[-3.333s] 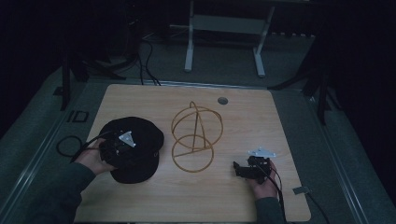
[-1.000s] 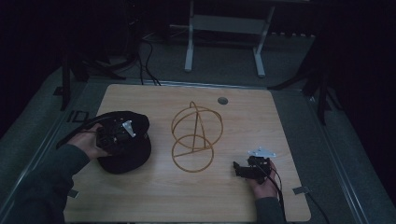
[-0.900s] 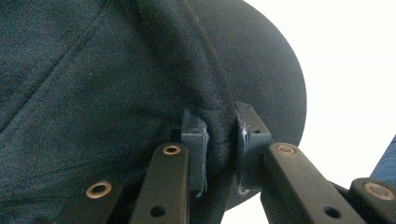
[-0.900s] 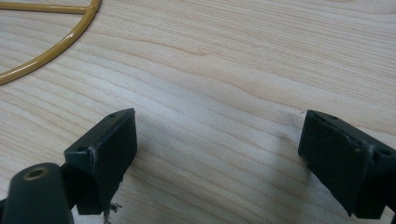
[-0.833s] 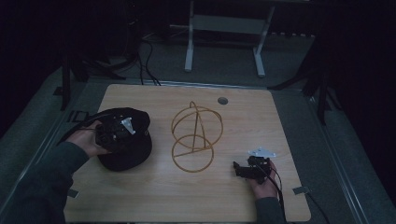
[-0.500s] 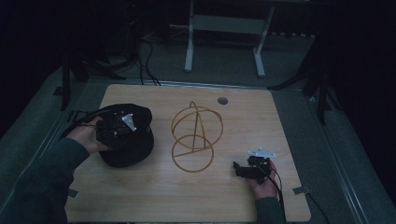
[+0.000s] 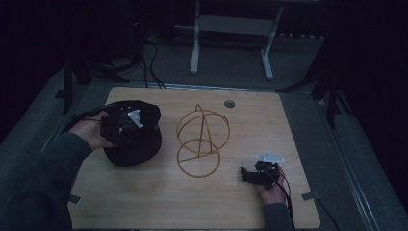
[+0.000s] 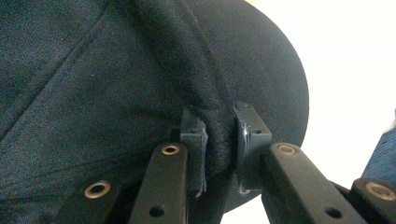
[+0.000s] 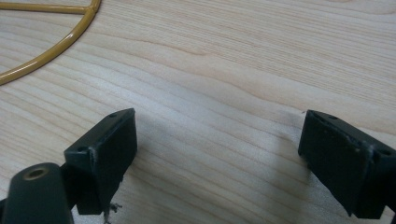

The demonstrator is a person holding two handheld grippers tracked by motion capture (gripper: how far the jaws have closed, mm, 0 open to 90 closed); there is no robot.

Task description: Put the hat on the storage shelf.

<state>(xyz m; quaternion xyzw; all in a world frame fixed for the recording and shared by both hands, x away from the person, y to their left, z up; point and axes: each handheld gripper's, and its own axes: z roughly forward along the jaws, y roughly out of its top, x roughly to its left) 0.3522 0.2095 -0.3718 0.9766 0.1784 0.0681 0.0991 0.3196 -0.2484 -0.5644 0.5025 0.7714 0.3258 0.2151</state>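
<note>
The left gripper (image 8: 217, 140) has its two black jaws pressed together on a fold of the black cap (image 8: 116, 84). The cloth is pinched thick between the pads, and the rest of the cap spreads up and to the left of the jaws, with the rounded brim just beyond them on the right. In the high view this gripper (image 7: 121, 126) sits on top of the cap (image 7: 144, 144), at the left part of the table (image 7: 144, 202).

I judge the cap to be light and soft. The woven fabric has stitched seams and folds easily, so it will hang and change shape when it is lifted. The brim looks stiffer and smoother. A good place to take it is a seam or the edge where crown and brim meet, because there the cloth is thicker and should slip less.

The right gripper (image 9: 217, 154) rests low over the bare wood with its jaws wide apart and nothing between them. The wood is pale, with fine long grain lines. Beyond its left jaw runs a curved part of the yellow wire frame (image 9: 51, 46). In the high view this frame (image 7: 201, 139) is made of thin rings, stiff and open, and it stands between the two grippers, apart from both.
</note>
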